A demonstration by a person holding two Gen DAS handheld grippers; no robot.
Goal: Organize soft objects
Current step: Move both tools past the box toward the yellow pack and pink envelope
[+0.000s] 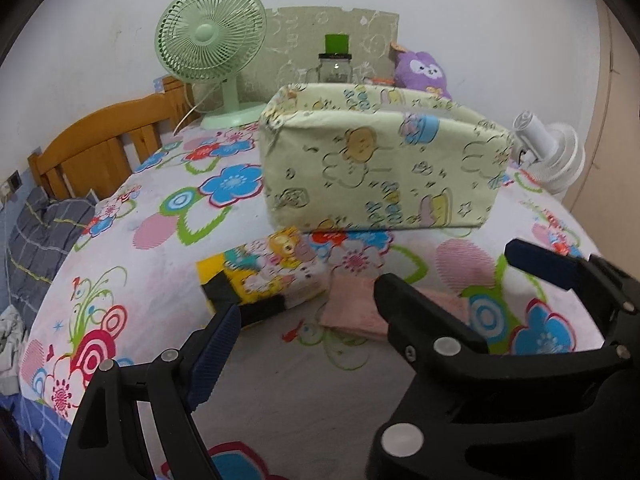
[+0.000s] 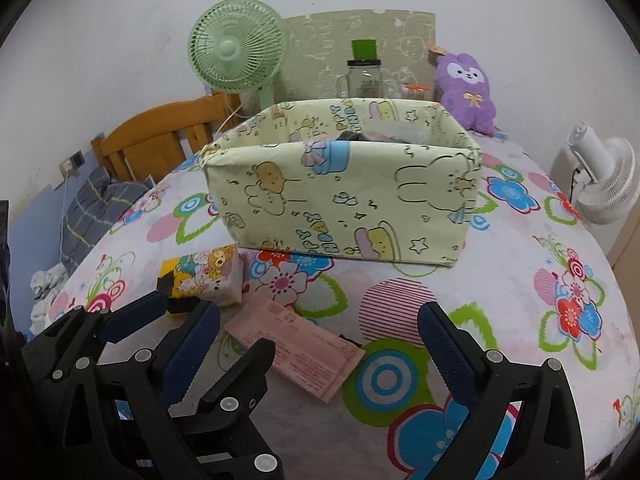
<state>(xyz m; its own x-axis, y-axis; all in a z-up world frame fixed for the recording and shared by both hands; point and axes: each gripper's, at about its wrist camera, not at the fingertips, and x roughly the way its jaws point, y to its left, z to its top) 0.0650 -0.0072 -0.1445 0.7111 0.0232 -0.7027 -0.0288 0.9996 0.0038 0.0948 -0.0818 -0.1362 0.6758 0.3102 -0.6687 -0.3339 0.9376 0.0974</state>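
Note:
A pale yellow cartoon-print fabric box (image 1: 380,168) (image 2: 344,200) stands open-topped on the floral bedsheet (image 1: 160,300); something dark lies inside it. In front of it lie a cartoon-print soft pack (image 1: 272,276) (image 2: 204,276) and a flat pink packet (image 1: 352,312) (image 2: 296,344). My left gripper (image 1: 316,320) hovers open just short of both, with nothing between its fingers. My right gripper (image 2: 318,312) is open and empty over the pink packet's right end. The two grippers sit side by side with their fingers overlapping. A purple plush toy (image 1: 420,70) (image 2: 468,88) leans on the back wall.
A green fan (image 1: 212,40) and a glass jar with a green lid (image 2: 364,72) stand behind the box. A white fan (image 2: 604,184) sits at the right edge of the bed. The wooden headboard (image 1: 100,140) and a grey checked cloth (image 1: 40,232) are at the left.

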